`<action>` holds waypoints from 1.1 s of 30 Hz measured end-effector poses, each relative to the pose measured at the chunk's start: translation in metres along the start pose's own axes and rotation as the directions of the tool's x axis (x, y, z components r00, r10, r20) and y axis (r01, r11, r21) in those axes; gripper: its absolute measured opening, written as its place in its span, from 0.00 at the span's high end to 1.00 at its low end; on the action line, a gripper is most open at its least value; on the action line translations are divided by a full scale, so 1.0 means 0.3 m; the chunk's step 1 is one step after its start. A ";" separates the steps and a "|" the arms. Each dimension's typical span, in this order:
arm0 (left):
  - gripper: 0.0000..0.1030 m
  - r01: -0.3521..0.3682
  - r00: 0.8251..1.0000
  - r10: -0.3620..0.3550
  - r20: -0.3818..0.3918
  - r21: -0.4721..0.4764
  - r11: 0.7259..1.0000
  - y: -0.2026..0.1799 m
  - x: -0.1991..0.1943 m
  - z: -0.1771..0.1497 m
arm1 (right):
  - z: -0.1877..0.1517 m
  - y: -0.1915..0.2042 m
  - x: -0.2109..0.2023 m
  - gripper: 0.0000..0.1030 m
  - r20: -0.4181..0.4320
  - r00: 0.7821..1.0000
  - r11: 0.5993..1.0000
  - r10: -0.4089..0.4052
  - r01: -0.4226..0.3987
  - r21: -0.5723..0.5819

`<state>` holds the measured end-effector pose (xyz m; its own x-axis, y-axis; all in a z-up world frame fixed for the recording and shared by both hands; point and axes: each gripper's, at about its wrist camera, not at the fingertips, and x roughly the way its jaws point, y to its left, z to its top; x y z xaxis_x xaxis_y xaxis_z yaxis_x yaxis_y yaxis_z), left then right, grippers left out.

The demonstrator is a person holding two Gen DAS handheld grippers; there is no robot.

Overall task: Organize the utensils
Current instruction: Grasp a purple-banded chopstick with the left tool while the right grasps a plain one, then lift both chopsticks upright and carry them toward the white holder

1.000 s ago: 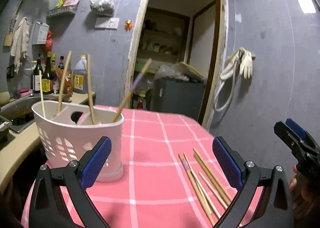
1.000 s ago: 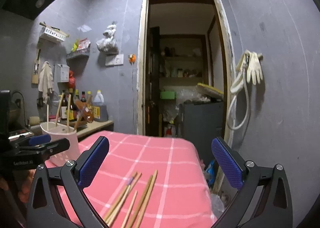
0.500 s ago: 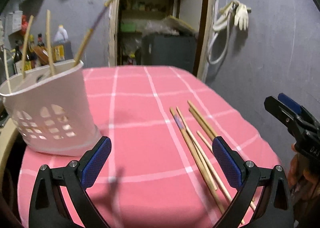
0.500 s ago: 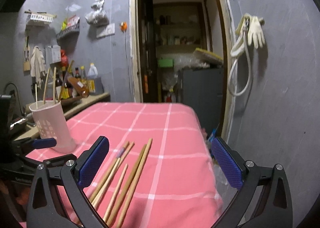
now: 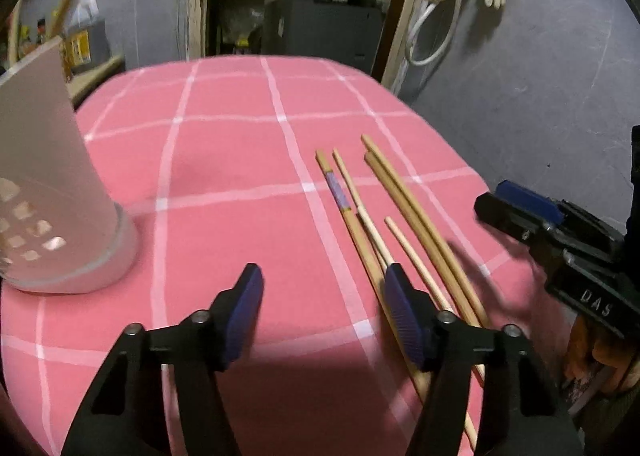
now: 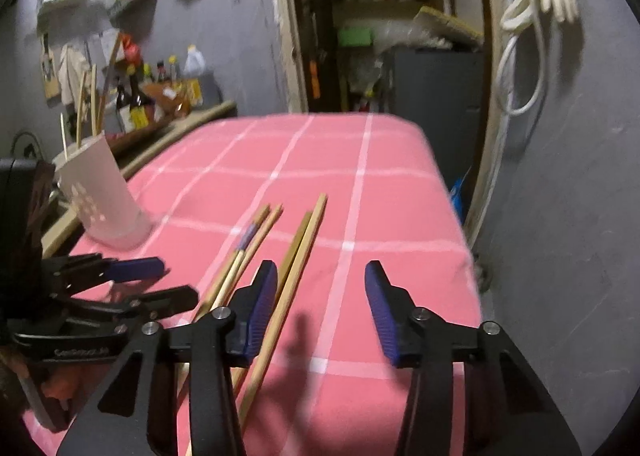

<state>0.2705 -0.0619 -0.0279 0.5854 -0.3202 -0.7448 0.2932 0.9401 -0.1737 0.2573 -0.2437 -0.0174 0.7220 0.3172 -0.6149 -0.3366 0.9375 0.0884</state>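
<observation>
Left gripper [image 5: 323, 316] and right gripper [image 6: 320, 312] half-closing, both empty, over loose chopsticks [image 5: 404, 215] lower right of frame; risk: jaws straddling none, scattering sticks off tablecloth [image 5: 224, 151].

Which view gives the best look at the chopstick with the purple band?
The left wrist view. There the chopstick with the purple band lies near the middle of the pink tablecloth, band sharp, far end clear. The right wrist view shows it smaller, blurred, its near end hidden behind the right gripper.
</observation>
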 end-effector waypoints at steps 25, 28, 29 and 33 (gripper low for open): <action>0.85 0.037 0.996 -0.039 -0.077 -0.023 0.999 0.013 0.128 0.119 | 0.027 -0.010 0.155 0.89 -0.214 0.975 0.999 0.051 -0.051 0.003; 0.85 0.057 0.994 -0.060 -0.086 -0.037 0.998 0.021 0.141 0.141 | 0.055 -0.031 0.194 0.89 -0.237 0.969 0.997 0.069 -0.062 0.038; 0.85 0.065 0.994 -0.069 -0.087 -0.046 0.997 0.027 0.145 0.148 | 0.062 -0.030 0.201 0.89 -0.241 0.968 0.997 0.069 -0.061 0.041; 0.85 0.072 0.993 -0.077 -0.092 -0.059 0.996 0.032 0.157 0.168 | 0.097 -0.040 0.250 0.89 -0.262 0.963 0.997 0.068 -0.055 0.056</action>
<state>0.3391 -0.0738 -0.0322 0.4892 -0.3793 -0.7853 0.2889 0.9201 -0.2645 0.3332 -0.2270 -0.0418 0.5136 0.3315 -0.7914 -0.3414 0.9252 0.1660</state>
